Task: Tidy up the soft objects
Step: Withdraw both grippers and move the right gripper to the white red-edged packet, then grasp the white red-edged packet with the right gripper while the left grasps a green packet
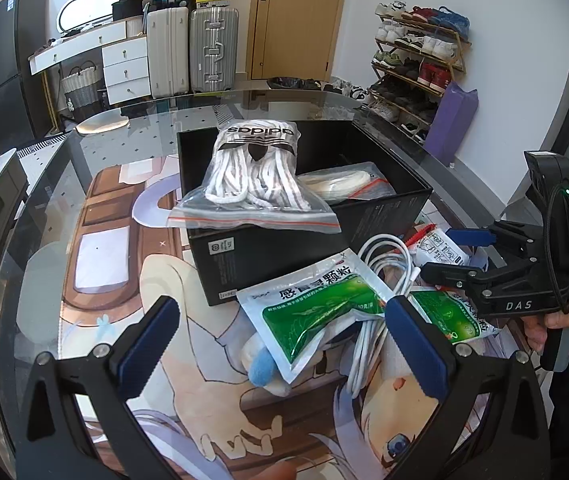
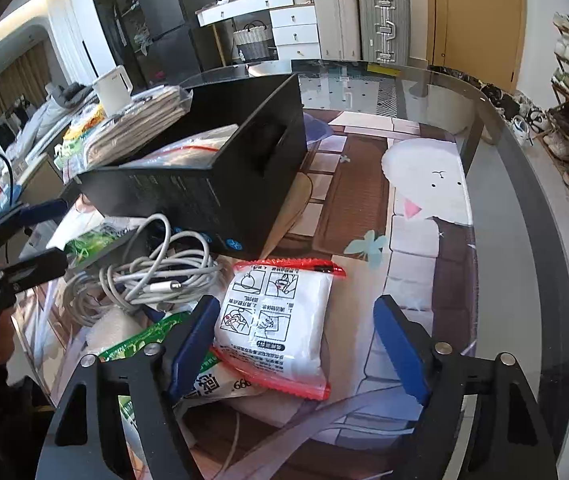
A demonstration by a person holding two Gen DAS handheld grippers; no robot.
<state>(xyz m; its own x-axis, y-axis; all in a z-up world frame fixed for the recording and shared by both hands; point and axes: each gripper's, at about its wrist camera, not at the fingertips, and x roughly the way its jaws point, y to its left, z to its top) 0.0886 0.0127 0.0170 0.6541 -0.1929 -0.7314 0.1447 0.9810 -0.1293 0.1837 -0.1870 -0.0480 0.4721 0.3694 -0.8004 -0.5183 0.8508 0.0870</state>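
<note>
Lying between the right claw (image 2: pixel 298 344) pads, white pouch (image 2: pixel 280 320) runs lengthwise away.

"DAS" — right tongs (image 1: pixel 450 254); "adidas" — bag (image 1: pixel 253 184)

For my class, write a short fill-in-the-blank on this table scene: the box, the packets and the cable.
1. The zip bag of striped socks rests on the rim of the ____ box.
2. The white packet between the right gripper fingers has ____ sealed edges.
3. The coiled cable is ____ in colour.
4. The packet between the left gripper fingers is mostly ____.

Missing words: black; red; white; green
</note>
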